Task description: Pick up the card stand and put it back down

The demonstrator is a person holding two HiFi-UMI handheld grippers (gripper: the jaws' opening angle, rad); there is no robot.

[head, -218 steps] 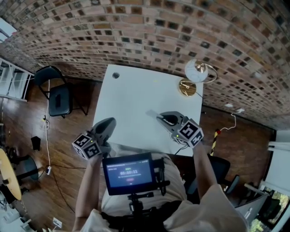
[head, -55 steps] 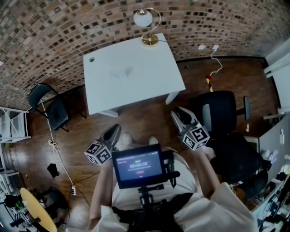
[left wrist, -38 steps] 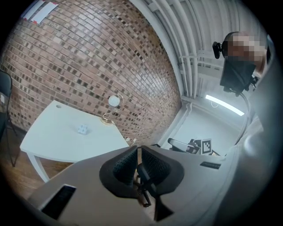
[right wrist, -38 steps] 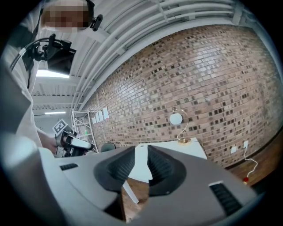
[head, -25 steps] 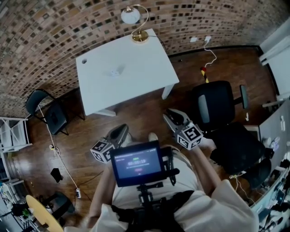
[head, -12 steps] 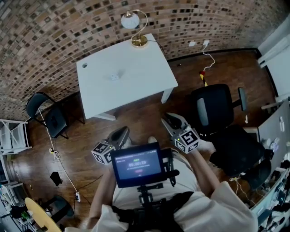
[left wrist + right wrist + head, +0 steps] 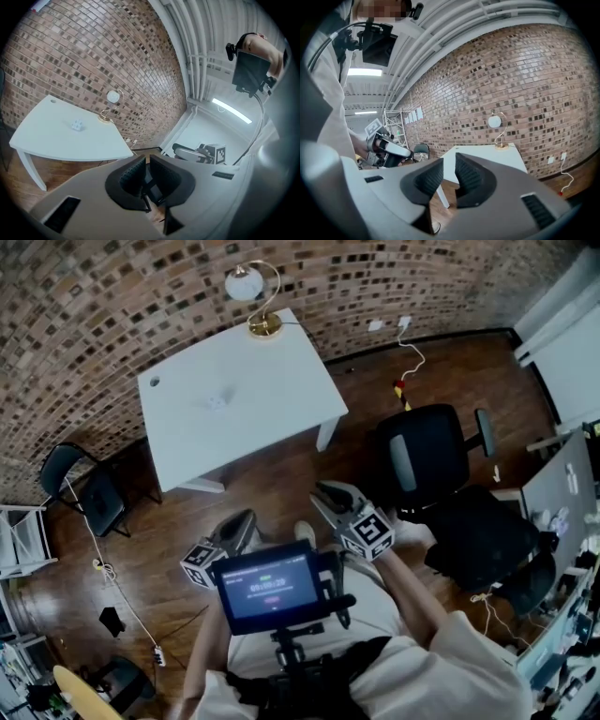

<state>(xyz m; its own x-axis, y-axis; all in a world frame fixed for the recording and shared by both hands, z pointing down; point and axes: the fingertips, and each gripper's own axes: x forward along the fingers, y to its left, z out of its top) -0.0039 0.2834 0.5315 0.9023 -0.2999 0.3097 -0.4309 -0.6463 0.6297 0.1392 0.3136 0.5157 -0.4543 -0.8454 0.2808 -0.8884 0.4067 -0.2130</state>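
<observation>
You stood back from the white table (image 7: 281,381), both grippers held over the wooden floor (image 7: 272,474) and well apart from it. The card stand (image 7: 217,402) sat on the tabletop, about the middle, away from every edge, with nothing touching it. The lamp (image 7: 246,282) stood at the far right corner, beside the brick wall (image 7: 112,306).

Your left gripper (image 7: 146,161) had its jaws drawn narrow, only a thin slit between the ribbed pads, and nothing in that slit. Your right gripper (image 7: 449,164) stood somewhat wider, a plain gap between its pads, and was empty too. Both pointed toward the table. A black office chair (image 7: 422,451) stood on your right, off the table's near right corner.
</observation>
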